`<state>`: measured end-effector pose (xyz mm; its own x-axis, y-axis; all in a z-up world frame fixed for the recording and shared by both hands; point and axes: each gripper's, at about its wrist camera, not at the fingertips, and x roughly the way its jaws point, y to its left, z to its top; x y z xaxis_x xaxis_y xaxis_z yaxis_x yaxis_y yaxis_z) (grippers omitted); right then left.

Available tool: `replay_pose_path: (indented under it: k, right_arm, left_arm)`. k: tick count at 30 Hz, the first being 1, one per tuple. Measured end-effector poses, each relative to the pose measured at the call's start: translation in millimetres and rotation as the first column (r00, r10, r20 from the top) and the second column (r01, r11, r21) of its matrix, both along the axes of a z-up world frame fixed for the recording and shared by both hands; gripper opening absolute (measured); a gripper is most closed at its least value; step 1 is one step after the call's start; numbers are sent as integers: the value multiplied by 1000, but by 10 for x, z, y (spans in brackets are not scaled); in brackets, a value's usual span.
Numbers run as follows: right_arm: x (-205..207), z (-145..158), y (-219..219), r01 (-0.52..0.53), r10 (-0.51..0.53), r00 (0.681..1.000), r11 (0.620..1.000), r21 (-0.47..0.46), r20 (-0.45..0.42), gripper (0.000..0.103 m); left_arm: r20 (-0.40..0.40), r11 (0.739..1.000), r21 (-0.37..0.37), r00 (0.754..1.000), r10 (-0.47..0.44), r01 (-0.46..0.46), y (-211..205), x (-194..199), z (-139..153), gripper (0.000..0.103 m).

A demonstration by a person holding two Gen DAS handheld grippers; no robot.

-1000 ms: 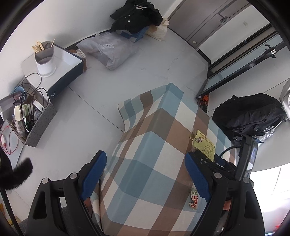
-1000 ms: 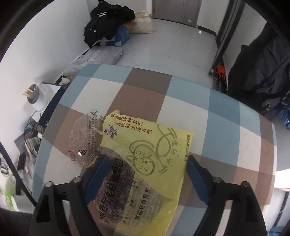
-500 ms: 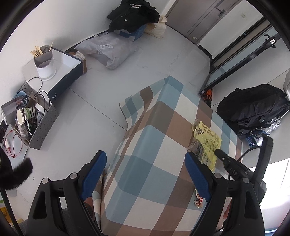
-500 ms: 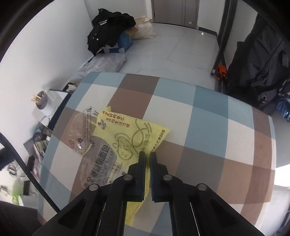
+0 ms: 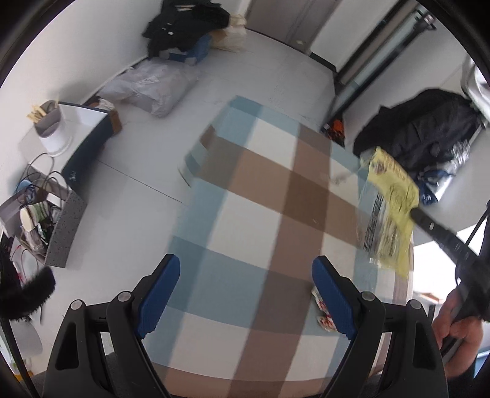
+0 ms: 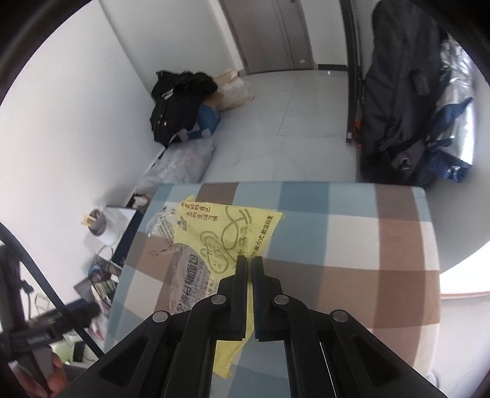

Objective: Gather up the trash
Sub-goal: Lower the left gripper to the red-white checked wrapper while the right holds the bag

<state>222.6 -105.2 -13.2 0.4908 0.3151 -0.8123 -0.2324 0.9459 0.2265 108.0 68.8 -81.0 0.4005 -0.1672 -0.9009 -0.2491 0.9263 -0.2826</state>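
A yellow and clear plastic bread wrapper [image 6: 214,242] hangs above the checked tablecloth [image 6: 337,238], pinched between the black jaws of my right gripper [image 6: 248,263], which is shut on it. In the left wrist view the same wrapper [image 5: 389,208] dangles at the right, lifted off the cloth, with the right gripper [image 5: 413,211] reaching in from the lower right. My left gripper [image 5: 245,275] stands open over the near part of the table with nothing between its blue pads. A small red and white wrapper [image 5: 323,315] lies on the cloth beside the left gripper's right finger.
Around the table [image 5: 269,196] is grey floor. A white bin with sticks [image 5: 53,128] and a grey box of cables [image 5: 58,226] stand at the left. Black bags [image 5: 183,27] and a plastic sack [image 5: 150,88] lie by the far wall. A black backpack [image 5: 428,125] sits at the right.
My right gripper closed on the yellow wrapper and lifted it off the tablecloth. The left gripper stayed open and shifted along the table towards the right.
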Motion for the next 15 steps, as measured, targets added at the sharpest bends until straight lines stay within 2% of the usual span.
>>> replay_pose_path:
  k: [4,9,15]
  right_arm:
    - [-57,109,-206,45,-45,998,999,8,34,2]
    - [-73,176,-454,92,-93,995,995,31,41,2]
    - [-140,224,-653,103,-105,993,994,39,51,2]
  left_arm:
    - [-40,998,1,997,-70,70,-262,17,-108,86]
    - [-61,993,27,992,-110,112,-461,66,-215,86]
    - [-80,984,32,982,-170,173,-643,59,-280,85]
